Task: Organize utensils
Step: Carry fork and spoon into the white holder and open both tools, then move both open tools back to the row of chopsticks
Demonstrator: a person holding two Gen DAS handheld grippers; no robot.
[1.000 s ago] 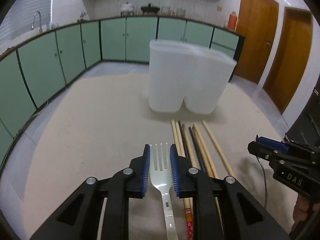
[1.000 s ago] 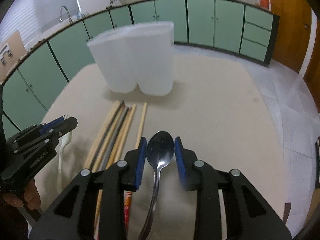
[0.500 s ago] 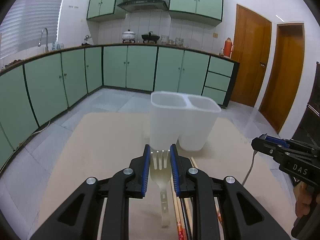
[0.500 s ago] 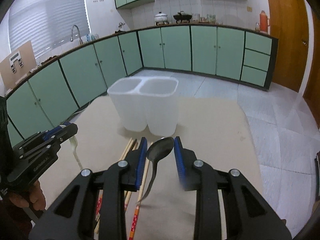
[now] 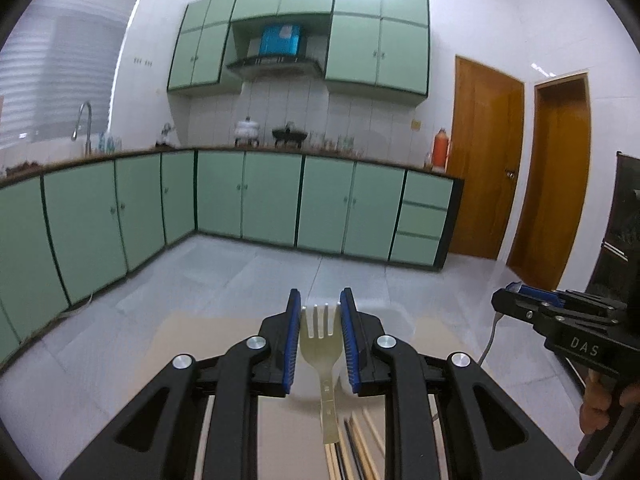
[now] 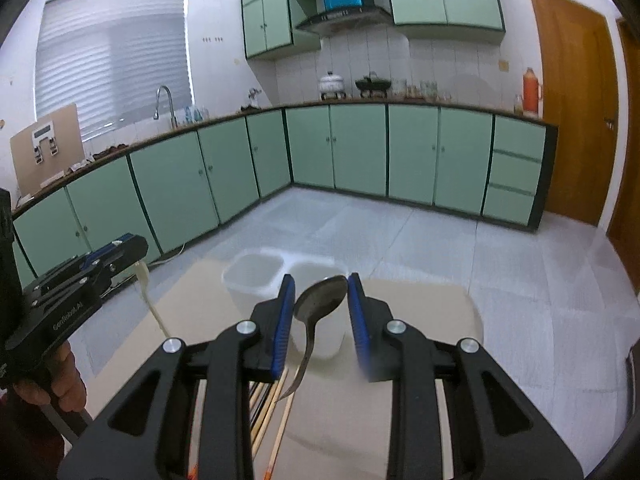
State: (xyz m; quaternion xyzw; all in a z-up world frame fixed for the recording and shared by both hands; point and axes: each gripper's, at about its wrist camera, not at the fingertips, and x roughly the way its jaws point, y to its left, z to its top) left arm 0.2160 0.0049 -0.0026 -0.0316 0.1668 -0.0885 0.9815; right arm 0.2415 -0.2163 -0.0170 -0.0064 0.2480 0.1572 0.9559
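Chopsticks partly hidden behind claw, holder blurred

lifted well clear of the beige tabletop since a second ago: silver metal fork and dark metal spoon. now lower and partly hidden, white two-compartment plastic holder and wooden chopsticks.

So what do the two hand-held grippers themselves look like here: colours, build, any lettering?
Both are matte black plastic linkage frames with silver pivot bolts and ribbed blue finger pads. The left hand-held gripper reads "GenRobot.AI" on its side in the right view; the right hand-held gripper shows "DAS" in the left view. Bare fingers grip both handles.
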